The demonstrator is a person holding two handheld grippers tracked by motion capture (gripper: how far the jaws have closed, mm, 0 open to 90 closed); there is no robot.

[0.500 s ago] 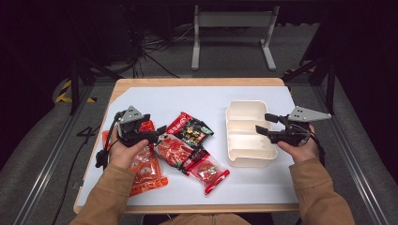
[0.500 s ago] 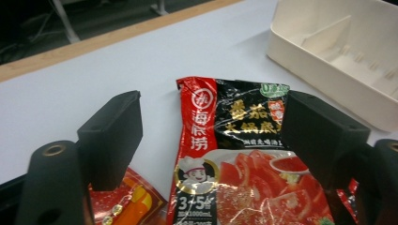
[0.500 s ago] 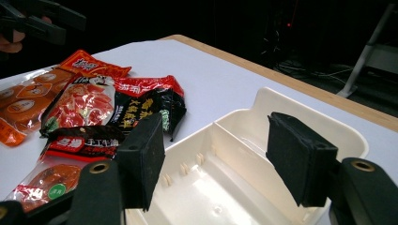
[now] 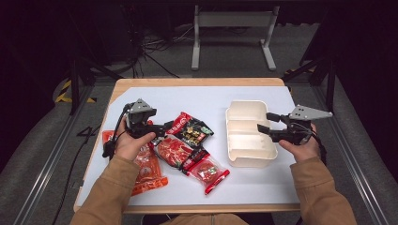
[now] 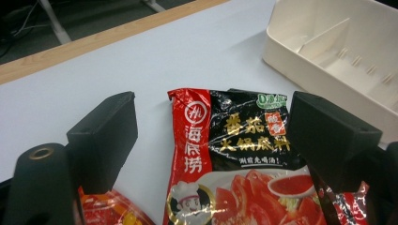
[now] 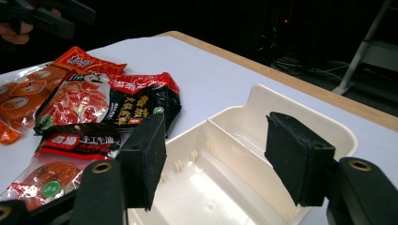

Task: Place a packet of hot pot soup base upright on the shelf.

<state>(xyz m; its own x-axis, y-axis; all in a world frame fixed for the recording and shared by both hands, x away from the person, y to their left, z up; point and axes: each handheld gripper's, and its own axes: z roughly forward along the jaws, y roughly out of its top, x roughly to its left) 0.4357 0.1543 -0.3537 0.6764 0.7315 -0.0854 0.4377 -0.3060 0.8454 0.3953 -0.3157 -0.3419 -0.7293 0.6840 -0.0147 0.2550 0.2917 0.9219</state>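
nothing packed yet: the box sits empty on the desk, four packets beside it. left tongs gape over the black packet; right tongs hang released over the box.

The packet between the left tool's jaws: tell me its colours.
Packet: red and black, gold lettering, tomato picture; clearest in the left gripper view.

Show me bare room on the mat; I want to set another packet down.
Free: the far strip of the white mat beyond the sauce packets, and the near strip before the cream divided tray. Crowded: the left half, where the packets overlap.
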